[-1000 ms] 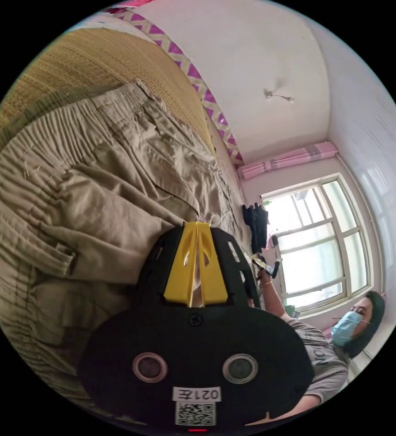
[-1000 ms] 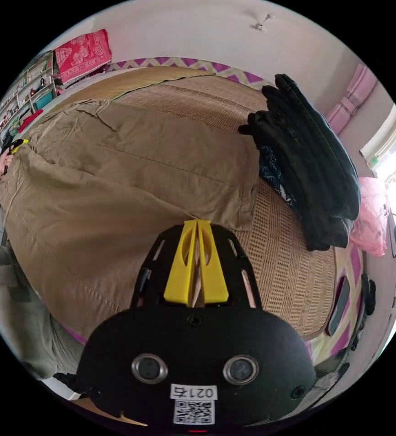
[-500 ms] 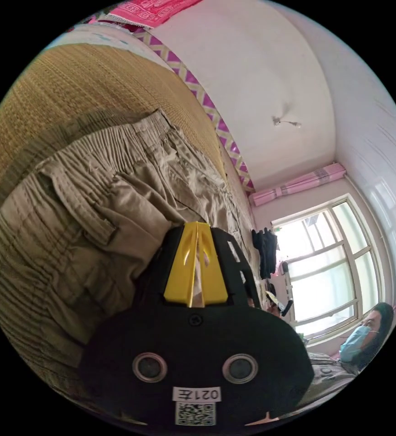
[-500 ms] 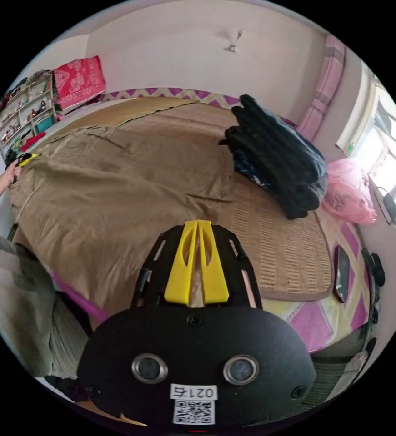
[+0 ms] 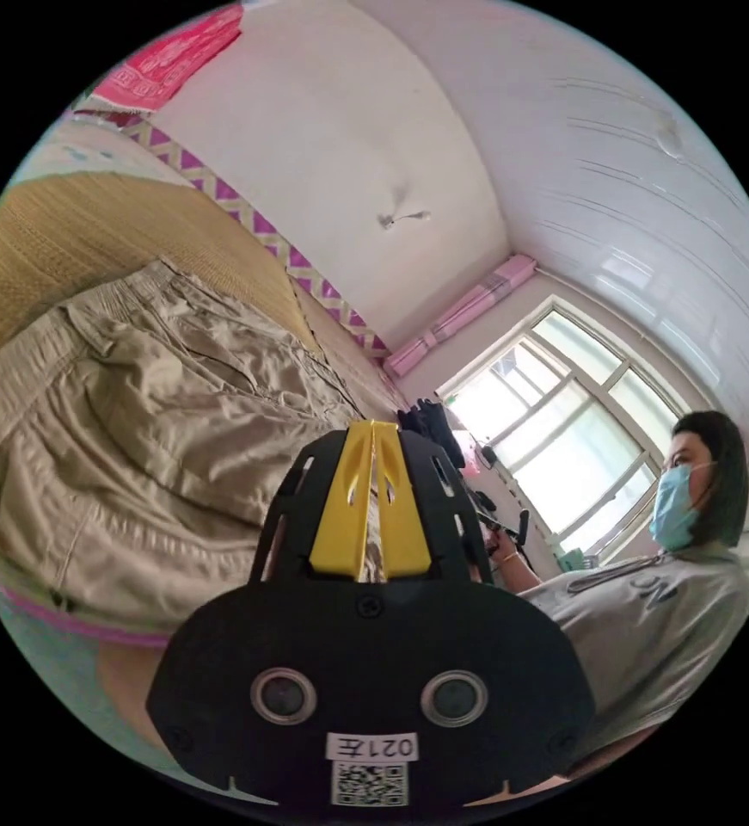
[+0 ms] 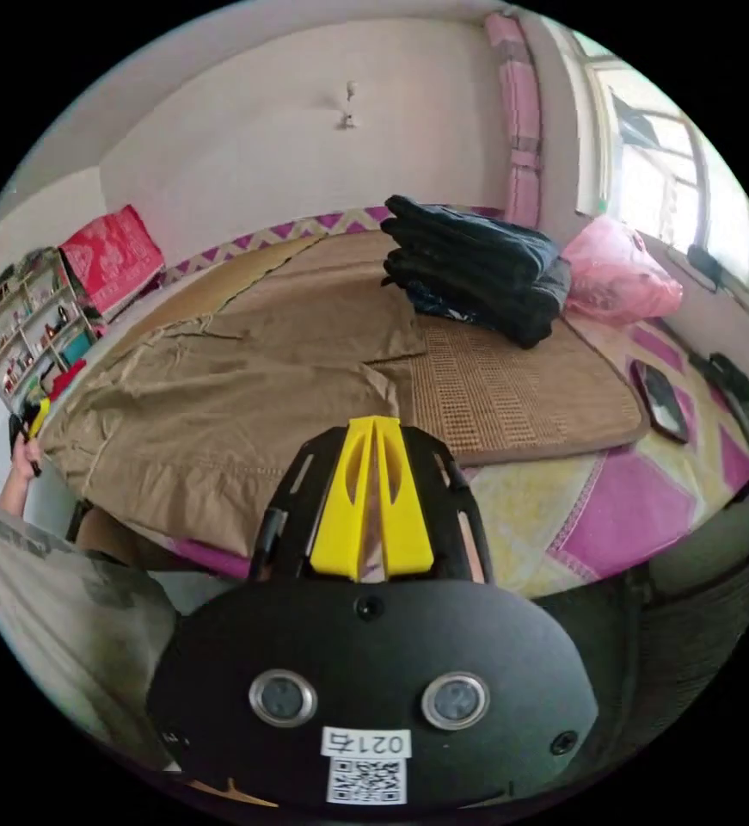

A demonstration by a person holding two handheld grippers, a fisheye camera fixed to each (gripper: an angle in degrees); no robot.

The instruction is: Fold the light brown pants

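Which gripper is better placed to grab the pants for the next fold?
Probably left: the left gripper sits by the waistband of the pants. The right gripper is off the leg hems, over the bed edge. Both are shut and empty.

Bright window (image 5: pixel 563 430) (pink curtain (image 6: pixel 520 112) beside), pale wall (image 6: pixel 305 172).

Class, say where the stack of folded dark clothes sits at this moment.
In the right gripper view, the stack of dark clothes sits on the woven mat, between the light brown pants and a pink bag near the window.
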